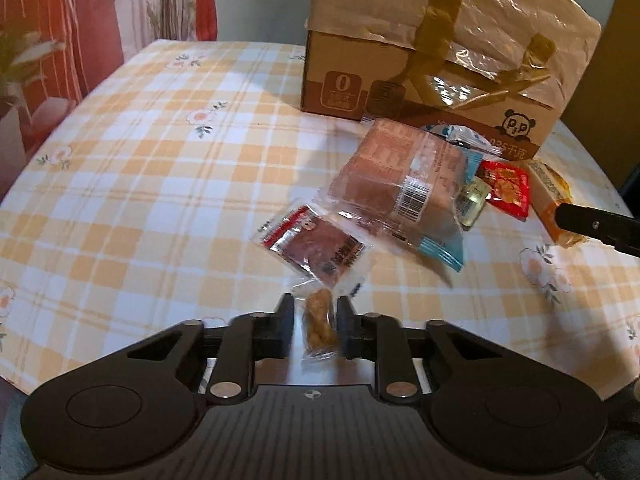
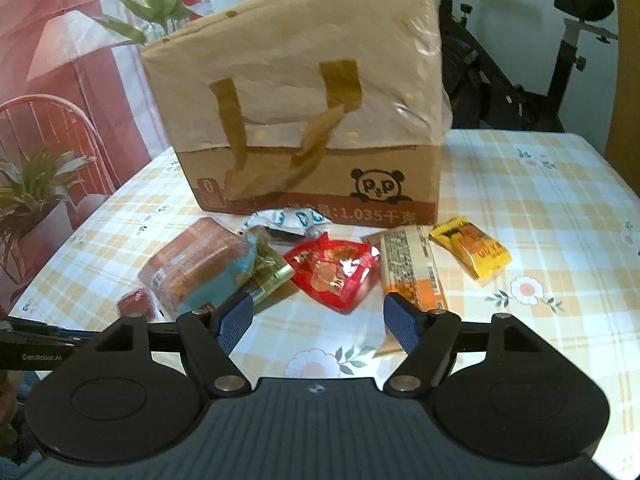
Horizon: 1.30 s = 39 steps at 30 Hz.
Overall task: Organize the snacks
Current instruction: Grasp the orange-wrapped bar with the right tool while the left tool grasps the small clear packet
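Through my left wrist camera, my left claw (image 1: 316, 312) is clamped on a small clear packet holding a twisted golden snack (image 1: 319, 322), one finger on each side of it. Just beyond it a red and clear packet (image 1: 316, 246) lies on the checked cloth of the worktop (image 1: 160, 160), and behind that a large clear pack of brown biscuits (image 1: 400, 184) leans across the pile. A small green packet (image 1: 472, 200), a red packet (image 1: 506, 188) and an orange bar (image 1: 554, 196) lie to its right. A cardboard box (image 1: 440, 52), taped and covered with plastic, stands at the back. The tip of my other claw (image 1: 600, 232) shows at the right edge.

Through my right wrist camera, my right claw (image 2: 320, 318) stands apart with nothing between its blue pads (image 2: 236, 322), above the cloth in front of the pile. Ahead lie the biscuit pack (image 2: 200, 268), the green packet (image 2: 272, 276), the red packet (image 2: 334, 272), the orange bar (image 2: 412, 272) and a yellow packet (image 2: 476, 252), with a white and blue wrapper (image 2: 288, 220) against the box (image 2: 304, 120)
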Motion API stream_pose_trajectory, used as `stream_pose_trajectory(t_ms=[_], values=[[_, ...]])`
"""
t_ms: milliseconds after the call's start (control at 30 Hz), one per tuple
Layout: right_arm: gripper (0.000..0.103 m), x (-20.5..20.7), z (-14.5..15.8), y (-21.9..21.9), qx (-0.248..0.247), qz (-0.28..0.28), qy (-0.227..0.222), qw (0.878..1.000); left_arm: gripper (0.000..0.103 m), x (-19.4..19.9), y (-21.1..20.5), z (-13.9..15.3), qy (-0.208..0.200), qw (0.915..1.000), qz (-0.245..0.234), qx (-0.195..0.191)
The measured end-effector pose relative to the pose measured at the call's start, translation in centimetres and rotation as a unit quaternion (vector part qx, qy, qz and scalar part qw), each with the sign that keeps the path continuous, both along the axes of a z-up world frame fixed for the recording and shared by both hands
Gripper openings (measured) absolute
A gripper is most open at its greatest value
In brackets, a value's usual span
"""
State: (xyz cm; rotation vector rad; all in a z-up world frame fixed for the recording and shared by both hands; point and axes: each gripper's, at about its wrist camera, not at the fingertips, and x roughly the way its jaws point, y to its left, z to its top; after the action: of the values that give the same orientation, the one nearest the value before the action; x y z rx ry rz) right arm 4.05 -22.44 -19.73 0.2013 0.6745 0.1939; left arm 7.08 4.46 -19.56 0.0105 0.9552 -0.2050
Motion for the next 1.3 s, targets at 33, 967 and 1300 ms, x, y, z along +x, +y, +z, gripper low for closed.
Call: stream_pose_trajectory(t_ms=[33,967,1300], values=[[0.075,0.0,-0.1,-0.1,0.000,-0.002,0.002,1.000,0.017,0.0,0.4,0.0,0.000,0.9999,0.004,-0.010],[0.047,5.0,-4.8,-2.5,-0.090,-0.028,-0.023,0.995,0.017,0.4,1.1,2.0,-0.098,0.9937,0.045,-0.031],[0.045,5.0,-4.8,-2.3,-0.090,-0.020,-0.028,0.995,0.017,1.0,1.1,1.9,-0.105,0.9931,0.045,-0.025]])
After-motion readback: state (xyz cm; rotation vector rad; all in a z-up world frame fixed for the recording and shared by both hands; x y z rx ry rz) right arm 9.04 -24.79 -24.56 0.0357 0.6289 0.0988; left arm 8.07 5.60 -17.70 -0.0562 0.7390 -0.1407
